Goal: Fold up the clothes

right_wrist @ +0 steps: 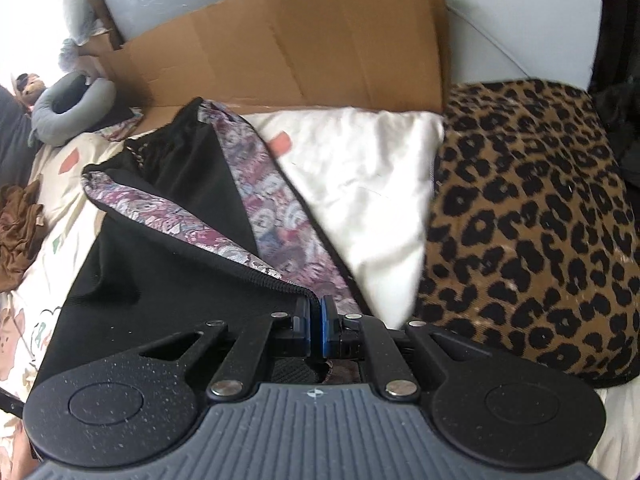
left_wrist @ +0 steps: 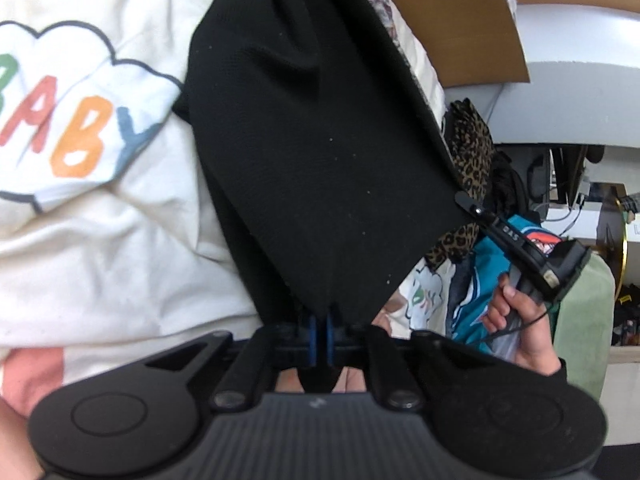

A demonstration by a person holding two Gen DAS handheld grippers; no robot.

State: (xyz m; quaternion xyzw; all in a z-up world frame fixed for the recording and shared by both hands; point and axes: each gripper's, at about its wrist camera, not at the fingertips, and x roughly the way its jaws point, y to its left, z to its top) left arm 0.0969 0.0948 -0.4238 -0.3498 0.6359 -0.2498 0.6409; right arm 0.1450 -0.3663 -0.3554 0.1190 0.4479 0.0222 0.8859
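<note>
Beyond both fingers a cardboard box [right_wrist: 304,52] holds what may be bright packets. Left gripper [left_wrist: 322,330] and right gripper [right_wrist: 316,330] pinch the black garment [left_wrist: 320,152], stretching lengthwise away from them.

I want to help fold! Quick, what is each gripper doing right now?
Left gripper: shut on the black garment, fingers pinching its edge.
Right gripper: shut on the black garment, gripping its floral-lined edge.
</note>
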